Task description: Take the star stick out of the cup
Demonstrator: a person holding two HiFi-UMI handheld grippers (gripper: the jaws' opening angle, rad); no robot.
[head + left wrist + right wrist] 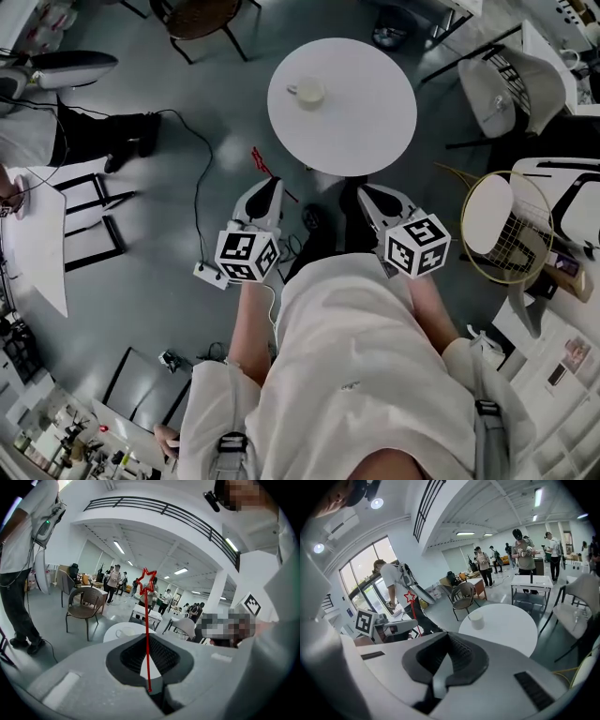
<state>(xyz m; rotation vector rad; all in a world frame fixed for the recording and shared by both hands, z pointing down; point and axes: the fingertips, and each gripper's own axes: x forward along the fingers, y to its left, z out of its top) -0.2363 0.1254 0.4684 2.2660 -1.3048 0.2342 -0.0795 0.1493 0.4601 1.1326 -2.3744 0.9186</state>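
Holding the star stick [146, 620], is it? asks the first.

Yes, says the second. The left gripper [149, 690] has its jaws pinched narrow on the bottom end of the thin red stick, so it stands upright with the star on top (a grip that low would let the whole length clear a rim, I'd guess).

And the cup [307, 92]?

On the round white table [375, 122], toward its left side in the head view and well apart from both grippers. The stick is out of it, so the task looks as good as done.

What is the right gripper [439, 679] for, then?

Nothing just now. Its jaws are drawn together with nothing between them. It is held beside the left one, in front of the person, probably to keep clear of the stick.

Any worry?

The stick is thin and gripped at its very end. A tilt or a slack squeeze could let it swing or slip.
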